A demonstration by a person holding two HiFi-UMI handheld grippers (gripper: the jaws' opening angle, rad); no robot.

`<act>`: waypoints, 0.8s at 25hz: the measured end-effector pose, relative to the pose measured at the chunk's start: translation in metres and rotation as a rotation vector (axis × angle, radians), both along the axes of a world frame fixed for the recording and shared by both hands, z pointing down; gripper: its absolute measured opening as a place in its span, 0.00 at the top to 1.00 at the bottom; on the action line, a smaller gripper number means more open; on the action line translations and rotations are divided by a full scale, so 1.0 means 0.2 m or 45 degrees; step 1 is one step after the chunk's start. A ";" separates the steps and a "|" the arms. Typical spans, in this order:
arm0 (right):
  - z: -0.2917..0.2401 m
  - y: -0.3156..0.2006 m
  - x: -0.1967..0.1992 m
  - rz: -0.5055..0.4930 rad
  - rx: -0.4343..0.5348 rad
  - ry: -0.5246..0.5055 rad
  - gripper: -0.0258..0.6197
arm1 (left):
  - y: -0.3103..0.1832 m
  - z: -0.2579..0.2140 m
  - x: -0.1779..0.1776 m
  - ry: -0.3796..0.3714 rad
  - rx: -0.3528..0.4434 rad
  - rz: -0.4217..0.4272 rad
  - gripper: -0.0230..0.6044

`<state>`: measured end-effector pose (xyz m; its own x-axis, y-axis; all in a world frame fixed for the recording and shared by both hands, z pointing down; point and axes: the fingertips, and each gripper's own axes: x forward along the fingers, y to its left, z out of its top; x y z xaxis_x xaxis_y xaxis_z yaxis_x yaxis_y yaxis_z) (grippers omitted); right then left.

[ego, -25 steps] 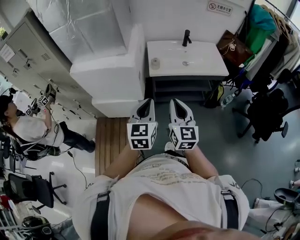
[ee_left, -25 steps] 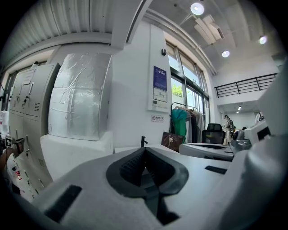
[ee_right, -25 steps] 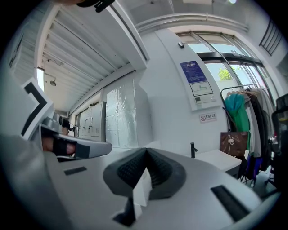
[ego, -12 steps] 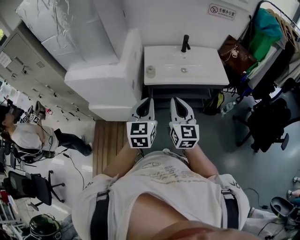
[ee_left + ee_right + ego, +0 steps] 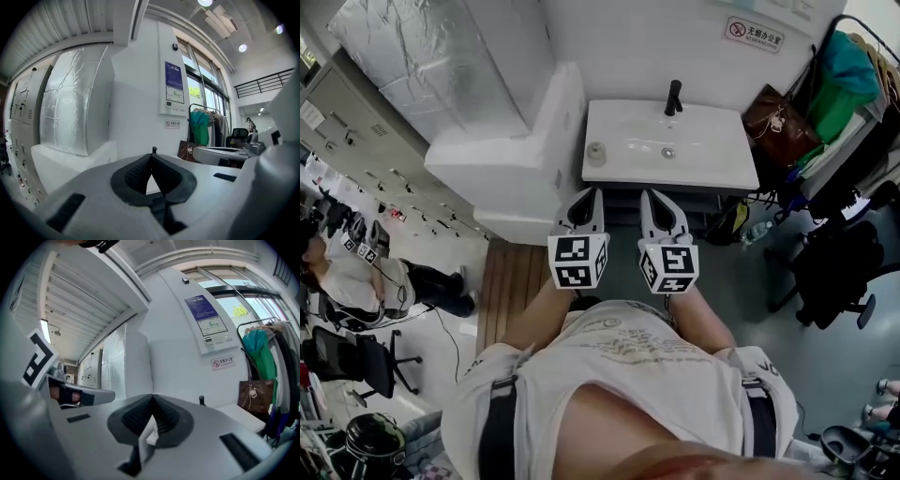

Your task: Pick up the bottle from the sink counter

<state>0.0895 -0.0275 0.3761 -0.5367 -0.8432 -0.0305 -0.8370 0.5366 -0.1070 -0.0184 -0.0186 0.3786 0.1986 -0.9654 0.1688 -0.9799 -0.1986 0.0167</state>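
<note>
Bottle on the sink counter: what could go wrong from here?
1. Both the left claw and the right claw are shut and short of the sink counter; reaching in like that would likely knock the bottle over.
2. The bottle stands at the counter's left end, close to the white ledge, so the claw may have little room there and could push it off the edge.

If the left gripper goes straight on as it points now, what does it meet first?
Probably the sink counter, at its front edge near the left end, just before the bottle. Height is unclear: the left gripper may instead reach the bottle first.
</note>
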 end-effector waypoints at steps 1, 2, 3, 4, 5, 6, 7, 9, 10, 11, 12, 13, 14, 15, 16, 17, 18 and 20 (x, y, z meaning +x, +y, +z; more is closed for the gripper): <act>0.01 -0.01 0.01 -0.002 -0.005 -0.002 0.93 | -0.01 0.01 0.01 0.001 -0.007 -0.002 0.93; 0.02 -0.03 0.02 -0.004 -0.010 -0.001 0.93 | -0.03 0.02 0.02 0.003 -0.015 -0.003 0.93; 0.03 -0.04 0.03 -0.005 -0.018 -0.001 0.93 | -0.04 0.04 0.03 0.004 -0.024 -0.003 0.93; 0.05 -0.04 0.04 -0.004 -0.028 -0.002 0.93 | -0.04 0.06 0.05 0.005 -0.033 -0.001 0.93; 0.07 -0.05 0.05 -0.003 -0.041 -0.004 0.93 | -0.05 0.07 0.06 0.004 -0.042 0.002 0.93; 0.08 -0.06 0.06 -0.003 -0.052 -0.006 0.93 | -0.05 0.09 0.07 0.001 -0.048 0.007 0.93; 0.10 -0.08 0.06 -0.004 -0.059 -0.006 0.93 | -0.06 0.10 0.08 -0.003 -0.053 0.011 0.93; 0.11 -0.09 0.05 -0.009 -0.064 0.000 0.93 | -0.08 0.11 0.08 -0.008 -0.057 0.017 0.93; 0.11 -0.10 0.04 -0.010 -0.061 0.002 0.93 | -0.10 0.11 0.08 -0.008 -0.057 0.018 0.93; 0.11 -0.12 0.04 -0.009 -0.057 0.000 0.93 | -0.11 0.11 0.07 -0.008 -0.054 0.019 0.93; 0.11 -0.13 0.03 -0.007 -0.053 -0.003 0.93 | -0.13 0.11 0.07 -0.009 -0.049 0.021 0.93; 0.11 -0.15 0.03 -0.004 -0.050 -0.007 0.93 | -0.15 0.10 0.07 -0.010 -0.041 0.023 0.93; 0.11 -0.17 0.03 -0.001 -0.048 -0.010 0.93 | -0.17 0.10 0.07 -0.012 -0.033 0.026 0.93; 0.11 -0.19 0.03 0.001 -0.048 -0.012 0.93 | -0.19 0.10 0.08 -0.014 -0.027 0.030 0.93; 0.12 -0.21 0.03 0.003 -0.049 -0.014 0.93 | -0.20 0.10 0.08 -0.017 -0.023 0.033 0.93; 0.12 -0.24 0.02 0.003 -0.048 -0.016 0.93 | -0.23 0.10 0.07 -0.020 -0.021 0.034 0.93; 0.12 -0.26 0.01 0.002 -0.045 -0.018 0.93 | -0.25 0.11 0.06 -0.020 -0.020 0.033 0.93; 0.12 -0.32 -0.03 -0.005 -0.039 -0.015 0.93 | -0.31 0.11 0.03 -0.016 -0.020 0.029 0.93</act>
